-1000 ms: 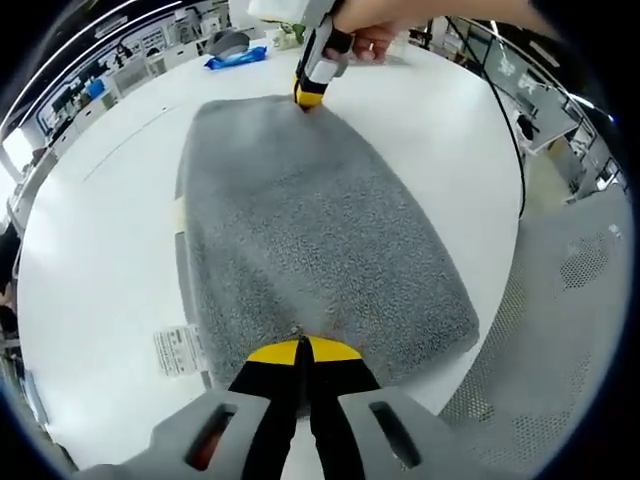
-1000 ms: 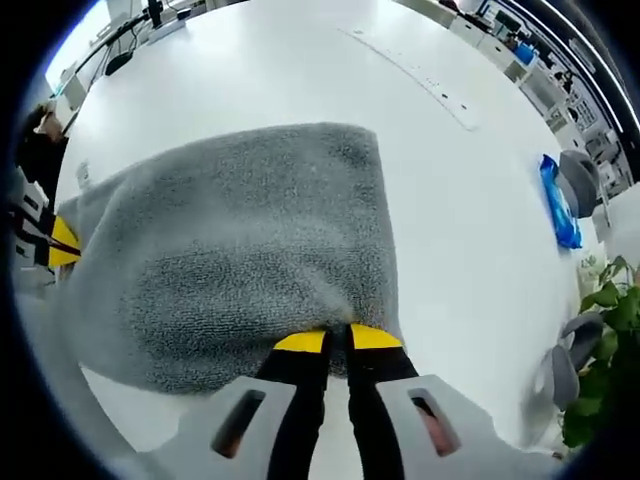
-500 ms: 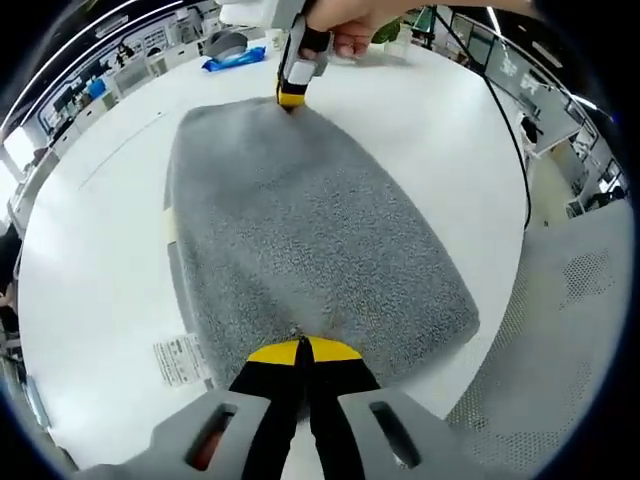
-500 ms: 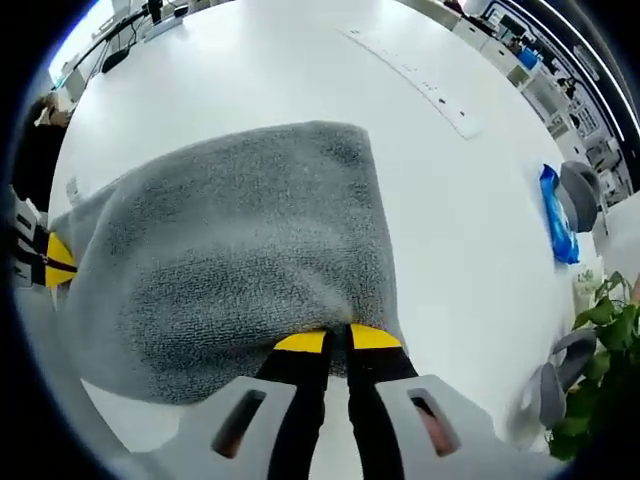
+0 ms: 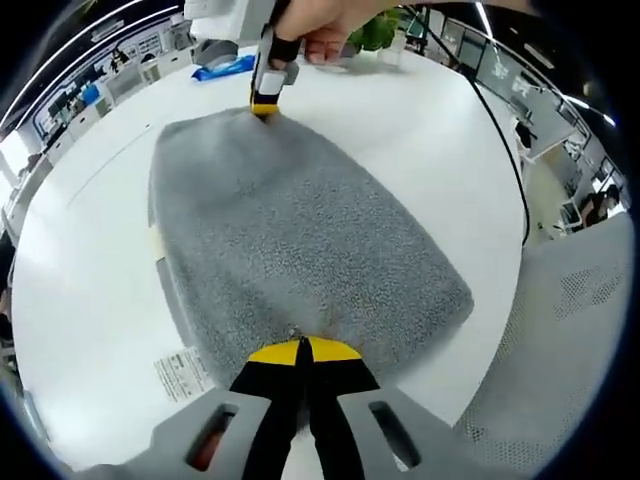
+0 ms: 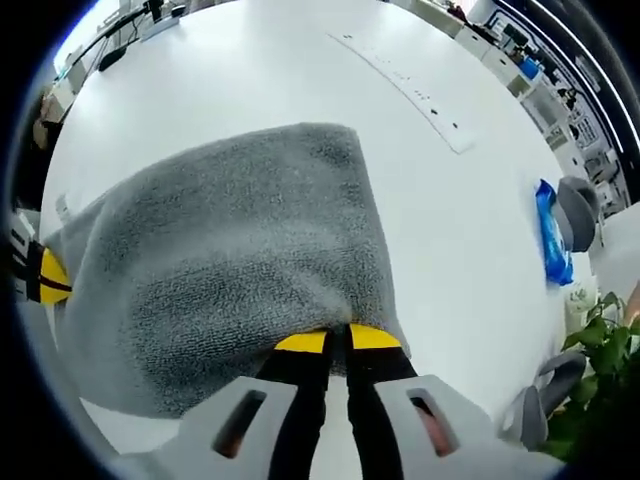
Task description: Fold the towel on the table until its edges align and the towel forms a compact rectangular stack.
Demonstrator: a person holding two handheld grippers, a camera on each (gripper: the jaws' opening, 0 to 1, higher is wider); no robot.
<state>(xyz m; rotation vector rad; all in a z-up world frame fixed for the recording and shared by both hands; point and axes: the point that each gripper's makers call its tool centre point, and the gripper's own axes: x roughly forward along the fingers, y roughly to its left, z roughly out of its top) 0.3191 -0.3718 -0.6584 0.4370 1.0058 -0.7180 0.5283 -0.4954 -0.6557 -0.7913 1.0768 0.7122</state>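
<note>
On white table (image 5: pixel 80 270): grey towel (image 5: pixel 290 230), folded, spread flat between both tools. Label (image 5: pixel 183 372) at towel's left edge, lying on tabletop, seen in left gripper view. Left gripper (image 5: pixel 302 352) at near edge of towel, yellow-tipped jaws pinched together on the cloth. Right gripper (image 5: pixel 264 106) at far corner in same view, held by a hand (image 5: pixel 322 22), jaws down on the towel. Blue packet (image 5: pixel 222 68) beyond it, well apart from towel. Right gripper view: left gripper (image 6: pixel 40 277) at far left edge of towel (image 6: pixel 220 250); right gripper (image 6: pixel 337 341) clamped on near edge, jaws closed on fabric. Blue packet (image 6: pixel 552 232) and green plant (image 6: pixel 605 345) off to right, near table (image 6: pixel 440 220) edge.
</note>
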